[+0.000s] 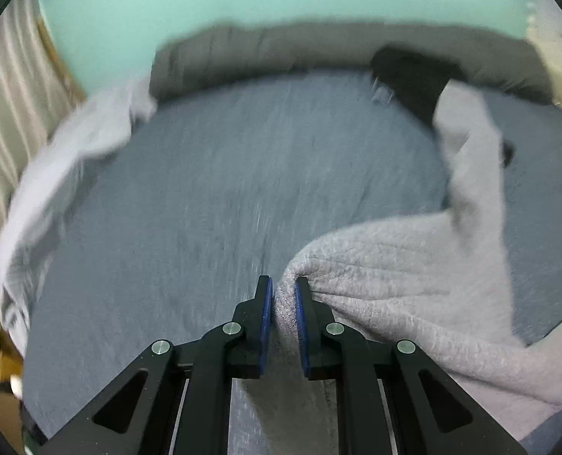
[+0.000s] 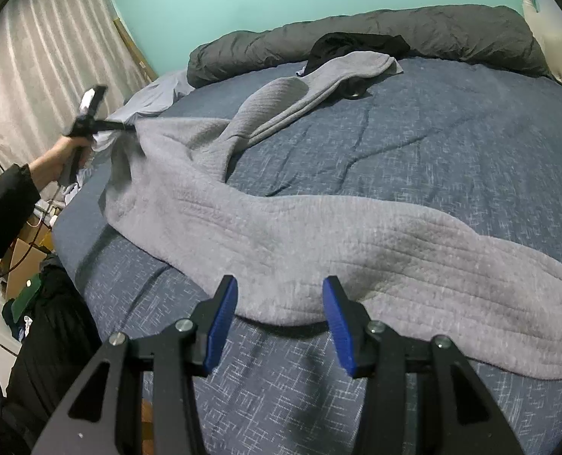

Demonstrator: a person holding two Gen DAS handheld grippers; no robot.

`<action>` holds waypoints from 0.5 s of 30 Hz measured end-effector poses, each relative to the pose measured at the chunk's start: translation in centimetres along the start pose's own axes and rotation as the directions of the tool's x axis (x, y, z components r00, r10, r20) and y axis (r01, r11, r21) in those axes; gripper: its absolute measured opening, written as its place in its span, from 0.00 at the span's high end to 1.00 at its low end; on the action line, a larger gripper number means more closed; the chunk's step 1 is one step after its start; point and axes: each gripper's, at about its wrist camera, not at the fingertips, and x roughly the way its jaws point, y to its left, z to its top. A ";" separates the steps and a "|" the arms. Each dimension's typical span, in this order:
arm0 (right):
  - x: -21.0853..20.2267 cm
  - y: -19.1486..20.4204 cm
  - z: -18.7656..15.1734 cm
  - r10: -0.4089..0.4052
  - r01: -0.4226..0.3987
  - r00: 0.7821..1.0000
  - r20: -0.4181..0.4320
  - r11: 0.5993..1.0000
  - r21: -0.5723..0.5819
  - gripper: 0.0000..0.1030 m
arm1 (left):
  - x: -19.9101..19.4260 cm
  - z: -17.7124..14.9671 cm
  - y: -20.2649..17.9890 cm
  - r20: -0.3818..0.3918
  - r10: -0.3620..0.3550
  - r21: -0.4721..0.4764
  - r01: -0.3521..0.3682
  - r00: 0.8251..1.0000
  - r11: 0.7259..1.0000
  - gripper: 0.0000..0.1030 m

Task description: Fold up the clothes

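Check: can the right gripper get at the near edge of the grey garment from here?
Probably yes. The right gripper is open, holding nothing, and the grey garment has its edge lying right at its fingertips on the blue bedspread, with nothing between.

The blue bed (image 2: 451,144) lies open to the right of the grey garment (image 2: 281,235), which sprawls diagonally across it. At the far edge a dark rolled duvet (image 2: 394,26) and a black garment (image 2: 356,43) (partly under the grey sleeve) block the way.
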 end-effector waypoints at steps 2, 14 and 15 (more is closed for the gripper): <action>-0.1 0.0 0.0 -0.002 0.002 1.000 -0.002 1.000 0.001 0.54 | 2.8 -1.5 0.5 -0.081 -0.028 -0.030 0.026 0.996 0.999 0.86; 0.1 -0.3 0.0 -0.009 0.009 1.000 -0.005 1.000 0.014 0.54 | 2.9 -5.5 7.7 -0.055 -0.186 -0.279 0.163 0.981 0.946 0.63; 0.2 -0.2 0.0 -0.007 0.007 1.000 -0.004 1.000 0.015 0.54 | 2.8 -6.1 8.2 -0.069 -0.208 -0.290 0.180 0.976 0.940 0.58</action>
